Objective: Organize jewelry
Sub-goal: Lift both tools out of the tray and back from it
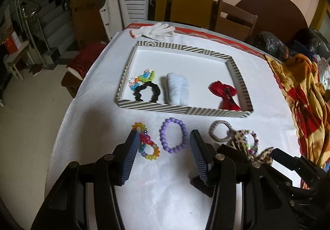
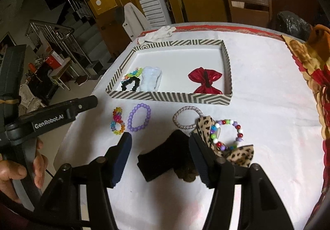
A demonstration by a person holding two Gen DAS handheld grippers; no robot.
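We had four pieces in the striped tray (image 1: 181,109); the purple bracelet (image 1: 173,137) and others lay on the worktop (image 1: 144,195). Left gripper (image 1: 163,147) and right gripper (image 2: 159,144) fingers were spread apart, empty.

1. The table (image 1: 99,110) is wearing a white cloth, with a red patterned border showing along the far edge.
2. A striped tray (image 1: 181,109) is sitting mid-table.
3. A white glove (image 1: 154,29) is lying just past the tray's far wall.
4. In front of the tray, left to right, these are lying on the cloth: a rainbow bead bracelet (image 1: 146,141), a purple bead bracelet (image 1: 174,137), a grey hair tie (image 2: 186,117), a leopard-print bow (image 2: 237,153) and a multicolour bead bracelet (image 2: 229,133).
5. A black block-ish thing (image 2: 163,159) is sitting nearest the right camera, can't tell what.
6. An orange-red cloth (image 1: 299,93) is bunching along the right edge.
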